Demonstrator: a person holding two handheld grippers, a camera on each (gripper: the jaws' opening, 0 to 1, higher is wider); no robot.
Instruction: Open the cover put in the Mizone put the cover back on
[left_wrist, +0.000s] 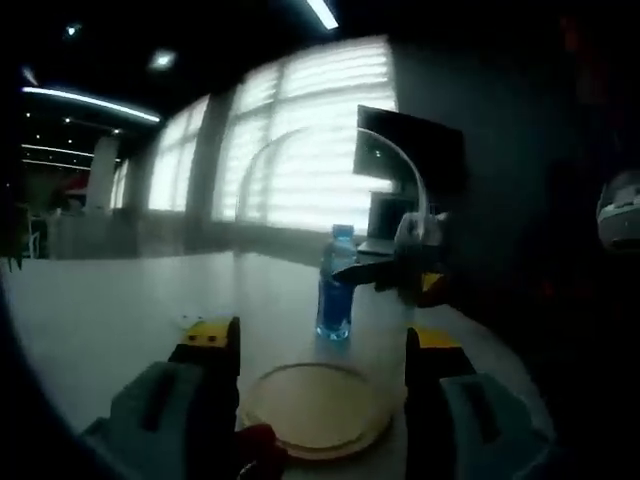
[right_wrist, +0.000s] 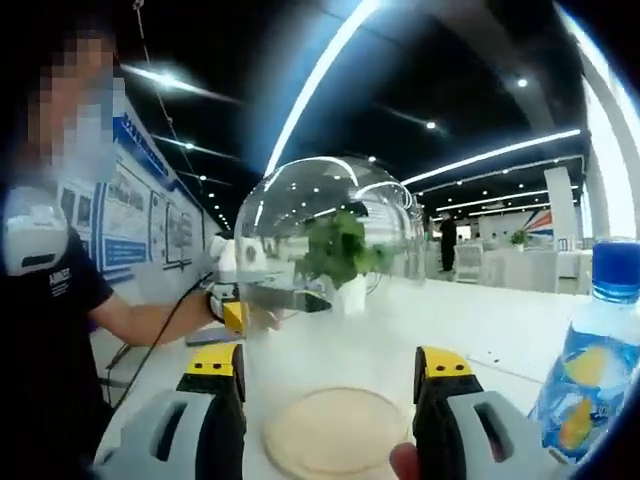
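A clear glass dome cover (left_wrist: 300, 230) stands over a round wooden base (left_wrist: 315, 405) on a white table (left_wrist: 100, 310). My left gripper (left_wrist: 320, 345) has its jaws against the dome's two sides. The blue Mizone bottle (left_wrist: 337, 285) stands upright behind the dome, outside it. Through the glass, my right gripper (left_wrist: 400, 272) shows on the far side. In the right gripper view, my right gripper (right_wrist: 330, 365) also clasps the dome (right_wrist: 330, 220) above the base (right_wrist: 335, 430). The bottle (right_wrist: 590, 370) is close at the right, and the left gripper (right_wrist: 250, 300) is across the dome.
A dark monitor (left_wrist: 410, 150) stands behind the bottle, before bright window blinds. A person in a dark shirt (right_wrist: 50, 300) is at the left of the table. A green plant (right_wrist: 340, 250) shows through the dome, with more white tables beyond.
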